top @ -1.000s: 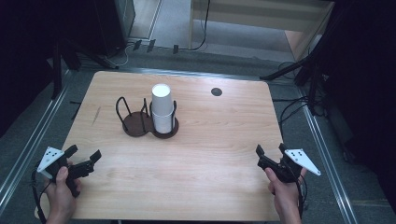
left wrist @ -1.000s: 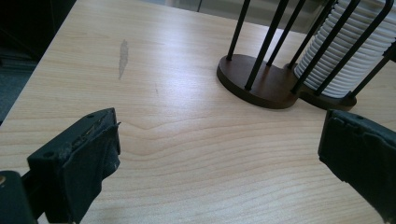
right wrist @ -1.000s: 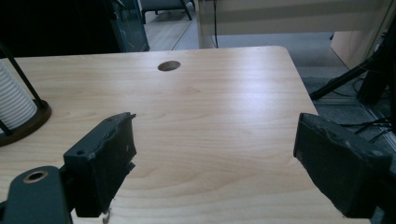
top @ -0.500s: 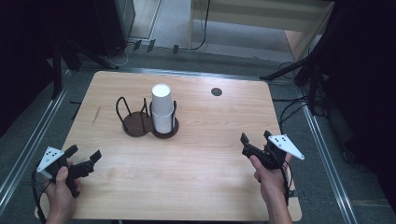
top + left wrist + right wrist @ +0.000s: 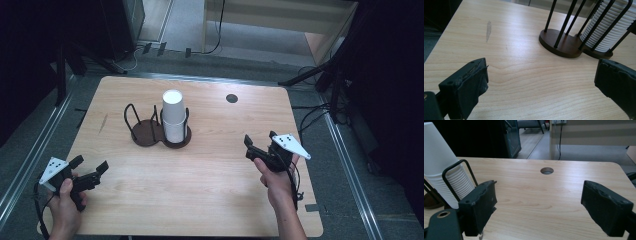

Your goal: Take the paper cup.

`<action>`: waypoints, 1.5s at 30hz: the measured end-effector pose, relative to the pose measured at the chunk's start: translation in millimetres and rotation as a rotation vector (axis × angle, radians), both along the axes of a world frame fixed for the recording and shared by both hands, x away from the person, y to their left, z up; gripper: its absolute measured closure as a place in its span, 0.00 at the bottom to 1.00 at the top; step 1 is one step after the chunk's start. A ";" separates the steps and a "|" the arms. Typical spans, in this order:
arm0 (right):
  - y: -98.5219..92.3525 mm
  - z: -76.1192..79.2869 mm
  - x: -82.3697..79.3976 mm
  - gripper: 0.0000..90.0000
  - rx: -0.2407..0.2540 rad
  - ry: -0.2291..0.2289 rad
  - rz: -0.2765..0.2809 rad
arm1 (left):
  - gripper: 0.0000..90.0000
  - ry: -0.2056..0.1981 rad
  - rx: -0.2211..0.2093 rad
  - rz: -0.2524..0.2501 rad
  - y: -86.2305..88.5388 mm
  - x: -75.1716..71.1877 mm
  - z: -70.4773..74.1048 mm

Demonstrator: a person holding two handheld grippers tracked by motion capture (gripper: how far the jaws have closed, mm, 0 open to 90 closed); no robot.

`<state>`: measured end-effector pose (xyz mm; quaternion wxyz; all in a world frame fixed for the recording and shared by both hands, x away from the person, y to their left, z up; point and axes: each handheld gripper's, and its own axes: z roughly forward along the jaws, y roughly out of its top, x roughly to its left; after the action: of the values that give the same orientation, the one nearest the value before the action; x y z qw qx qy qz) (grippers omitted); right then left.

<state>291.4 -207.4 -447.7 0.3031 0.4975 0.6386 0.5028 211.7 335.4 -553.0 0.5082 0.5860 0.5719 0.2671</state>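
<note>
Your right gripper hangs over the right half of the table, its jaws spread wide with only bare wood between them. In the right gripper view the jaws frame the round cable hole at the far side of the tabletop, and the stack of white paper cups stands off to their left.

Your left gripper sits at the near left corner of the table, jaws likewise wide apart and holding nothing. In the left gripper view they point across the wood toward the holder.

The stack of cups stands upright in the right-hand ring of the dark wire cup holder, which rests left of the table's middle, toward the far side. The holder's left-hand ring has no cups in it. Both grippers are well apart from the holder and the cups; your right one is somewhat nearer to them than your left.
</note>
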 end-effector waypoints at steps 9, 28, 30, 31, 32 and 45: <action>20.4 5.6 8.4 0.14 0.012 -0.005 0.029 | 0.00 0.000 -0.001 -0.002 0.4 -0.2 0.0; 68.3 16.7 23.8 0.07 0.011 -0.011 0.097 | 0.00 -0.001 -0.008 -0.006 0.8 0.0 -0.1; 74.3 17.5 25.6 0.07 0.013 -0.009 0.105 | 0.00 -0.001 -0.008 -0.007 0.9 0.0 -0.2; 74.3 17.5 25.6 0.07 0.013 -0.009 0.105 | 0.00 -0.001 -0.008 -0.007 0.9 0.0 -0.2; 79.4 17.6 27.4 0.07 0.015 -0.007 0.115 | 0.00 -0.002 -0.009 -0.008 1.0 0.1 -0.2; 112.8 19.4 37.6 0.07 0.010 -0.012 0.156 | 0.00 -0.001 -0.004 -0.013 1.0 0.6 -0.1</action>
<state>329.0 -94.6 -428.4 0.2642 0.4448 0.6710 0.5312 212.4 336.4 -553.1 0.5113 0.5886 0.5683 0.2629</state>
